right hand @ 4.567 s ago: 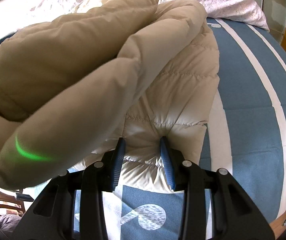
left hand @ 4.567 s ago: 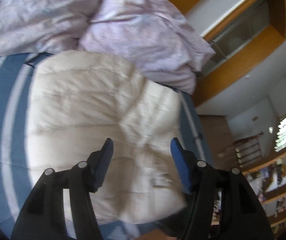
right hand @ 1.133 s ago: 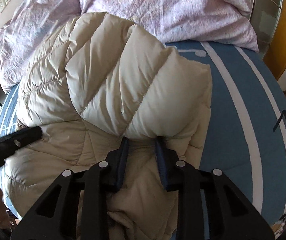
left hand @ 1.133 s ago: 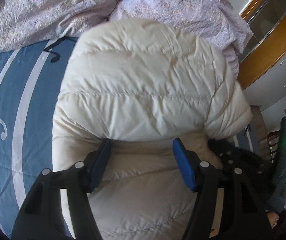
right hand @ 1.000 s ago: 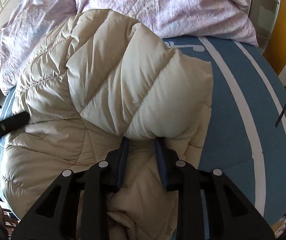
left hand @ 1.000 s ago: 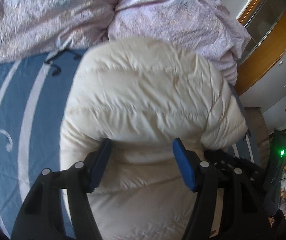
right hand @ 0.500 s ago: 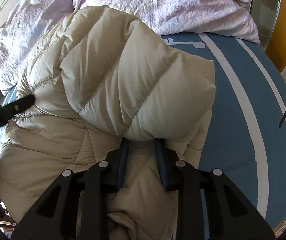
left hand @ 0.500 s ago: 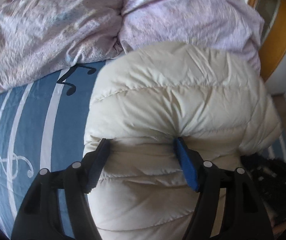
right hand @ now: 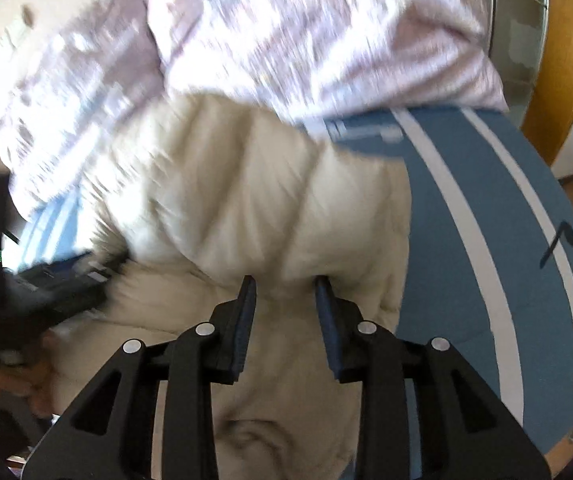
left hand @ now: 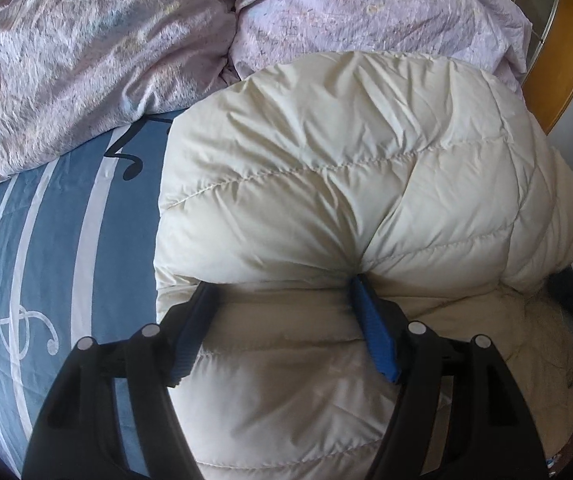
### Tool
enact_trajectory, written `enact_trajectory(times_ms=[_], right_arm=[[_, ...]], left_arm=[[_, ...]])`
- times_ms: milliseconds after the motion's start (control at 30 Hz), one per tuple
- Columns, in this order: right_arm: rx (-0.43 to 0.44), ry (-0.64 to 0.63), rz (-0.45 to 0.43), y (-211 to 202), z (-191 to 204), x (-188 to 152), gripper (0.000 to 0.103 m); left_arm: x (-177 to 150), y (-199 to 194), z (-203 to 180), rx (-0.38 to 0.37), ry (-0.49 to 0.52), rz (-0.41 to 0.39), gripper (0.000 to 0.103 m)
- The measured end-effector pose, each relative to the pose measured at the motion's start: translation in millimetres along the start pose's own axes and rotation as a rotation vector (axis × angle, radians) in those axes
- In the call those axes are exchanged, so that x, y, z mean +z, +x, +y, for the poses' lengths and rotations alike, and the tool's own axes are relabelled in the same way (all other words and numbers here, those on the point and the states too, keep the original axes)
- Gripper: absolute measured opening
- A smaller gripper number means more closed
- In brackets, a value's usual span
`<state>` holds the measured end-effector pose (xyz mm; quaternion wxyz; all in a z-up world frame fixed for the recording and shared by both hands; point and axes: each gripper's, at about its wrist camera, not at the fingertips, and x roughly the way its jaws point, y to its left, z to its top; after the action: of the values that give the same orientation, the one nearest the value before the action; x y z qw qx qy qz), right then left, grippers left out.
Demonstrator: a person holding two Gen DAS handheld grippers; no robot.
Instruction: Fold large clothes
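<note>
My left gripper (left hand: pixel 282 292) stands wide, its blue pads pressed against the lower edge of the folded-over top layer of the cream puffer jacket (left hand: pixel 346 184), which fills the middle and right of the left wrist view on the blue striped bedsheet (left hand: pixel 46 240), with the lilac duvet (left hand: pixel 126 40) bunched across the top. In the blurred right wrist view my right gripper (right hand: pixel 286 284) is narrow and its jaws are opening, tips at the jacket's fold in the centre of the frame; I cannot tell whether they pinch it
</note>
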<state>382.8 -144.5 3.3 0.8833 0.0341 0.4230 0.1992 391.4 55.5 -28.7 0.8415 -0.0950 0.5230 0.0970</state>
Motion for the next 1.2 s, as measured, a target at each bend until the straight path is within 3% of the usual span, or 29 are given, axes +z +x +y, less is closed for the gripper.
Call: enact_trajectory(times_ms=[100,300,567,1200], right_arm=[[0.046,-0.017,-0.051,-8.4,11.7,14.5,0.033],[-0.085,-0.034,0.015,30.4,4.1,21.9,0.035],[-0.150,-0.021,0.046,49.7,-14.1,6.7,0.035],[-0.128,0.024,-0.050,58.2,-25.9,-12.2,0.035]], left_arm=[[-1.2,-0.9,-1.3,0.000,-0.001,0.000,0.069],[-1.1,-0.4,0.3,-0.010,-0.007,-0.004,0.069],[-1.6,1.0,-3.4,-0.023,0.007,-0.015,0.073],[0.7,10.2,-6.0,-0.016,0.014,-0.062,0.085]])
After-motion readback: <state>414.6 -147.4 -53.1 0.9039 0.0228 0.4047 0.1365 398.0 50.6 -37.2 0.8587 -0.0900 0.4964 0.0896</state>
